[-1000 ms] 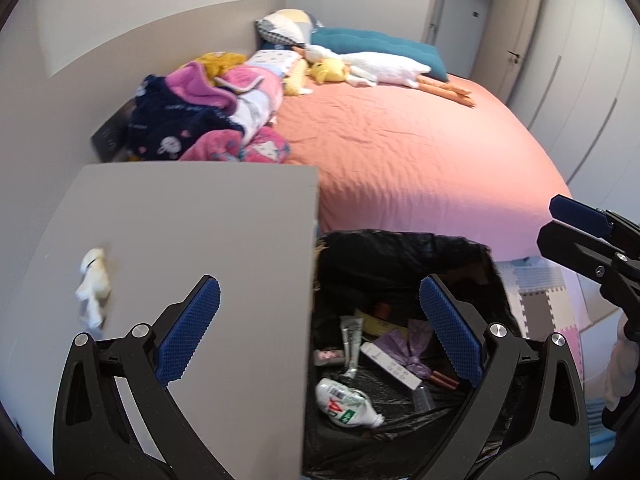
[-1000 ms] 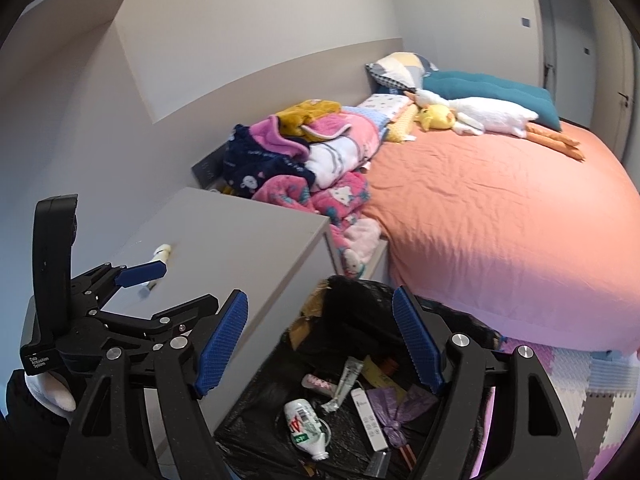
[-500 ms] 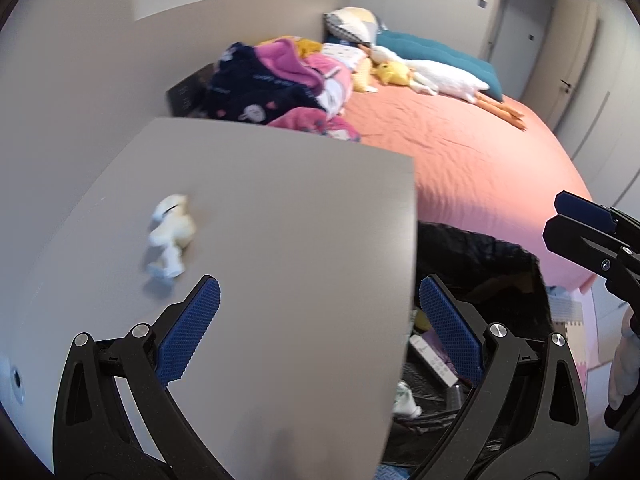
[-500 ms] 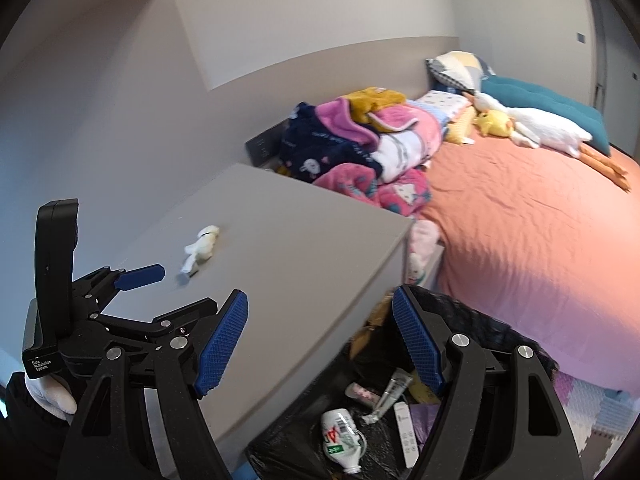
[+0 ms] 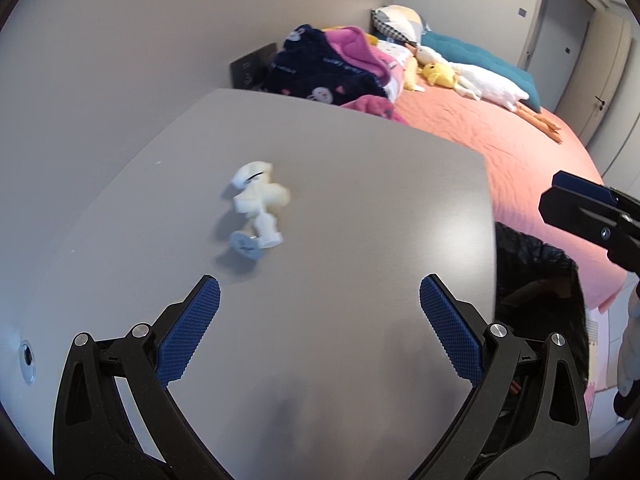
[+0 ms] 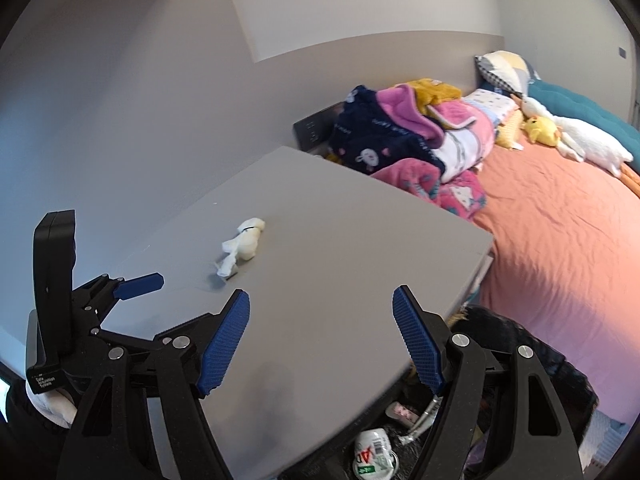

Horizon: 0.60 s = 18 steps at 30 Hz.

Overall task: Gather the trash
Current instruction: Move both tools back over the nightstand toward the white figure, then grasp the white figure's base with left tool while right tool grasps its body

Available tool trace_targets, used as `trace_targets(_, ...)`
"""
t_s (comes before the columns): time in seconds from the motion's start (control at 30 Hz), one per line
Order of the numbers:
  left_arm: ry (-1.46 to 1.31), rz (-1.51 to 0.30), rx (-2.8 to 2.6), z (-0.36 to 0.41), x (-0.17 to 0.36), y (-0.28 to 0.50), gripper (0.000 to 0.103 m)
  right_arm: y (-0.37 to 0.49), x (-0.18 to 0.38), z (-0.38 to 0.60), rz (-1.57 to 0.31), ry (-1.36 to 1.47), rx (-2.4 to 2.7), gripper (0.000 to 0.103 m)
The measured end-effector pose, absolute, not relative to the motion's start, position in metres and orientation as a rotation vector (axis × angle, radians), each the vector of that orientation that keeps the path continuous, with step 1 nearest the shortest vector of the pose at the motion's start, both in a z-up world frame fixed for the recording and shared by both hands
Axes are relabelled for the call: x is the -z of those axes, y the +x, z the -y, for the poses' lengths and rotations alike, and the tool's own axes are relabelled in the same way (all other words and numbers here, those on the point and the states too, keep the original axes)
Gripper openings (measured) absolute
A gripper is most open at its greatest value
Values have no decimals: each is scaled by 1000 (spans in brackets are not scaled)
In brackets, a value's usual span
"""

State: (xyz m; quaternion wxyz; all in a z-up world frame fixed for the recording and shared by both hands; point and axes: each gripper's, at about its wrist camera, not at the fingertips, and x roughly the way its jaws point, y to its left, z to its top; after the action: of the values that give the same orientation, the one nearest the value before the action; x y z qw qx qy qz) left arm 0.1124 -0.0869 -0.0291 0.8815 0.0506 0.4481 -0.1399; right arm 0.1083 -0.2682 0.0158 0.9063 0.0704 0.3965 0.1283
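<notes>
A small crumpled white piece of trash (image 5: 258,206) lies on the grey nightstand top (image 5: 360,220); it also shows in the right wrist view (image 6: 240,250). My left gripper (image 5: 320,320) is open and empty, above the nightstand, just short of the trash. My right gripper (image 6: 321,336) is open and empty over the nightstand's near right part. A black trash bag (image 6: 540,364) stands beside the nightstand, with a crushed bottle (image 6: 372,456) and other trash inside.
An orange bed (image 5: 500,140) lies beyond the nightstand, with piled pink and navy blankets (image 5: 332,68), plush toys (image 5: 460,76) and a teal pillow (image 5: 480,56). A grey wall (image 5: 100,60) runs along the left. A door (image 5: 560,20) stands at the far right.
Both grippers have swung left from over the trash bag to above the nightstand. The white trash now sits closer, just ahead of my left gripper. Both stay open.
</notes>
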Motion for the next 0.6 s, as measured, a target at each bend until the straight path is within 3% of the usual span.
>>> trace_targets(0.13, 97, -933, 260, 72, 35, 118, 93, 125, -8, 252, -840, 147, -297, 75)
trace_targets(0.4, 70, -969, 249, 47, 52, 138, 75, 158, 5, 221, -890, 157, -352, 69)
trace_targets(0.6, 81, -995, 260, 39, 68, 153, 68, 178, 14, 199, -917, 145, -367, 69)
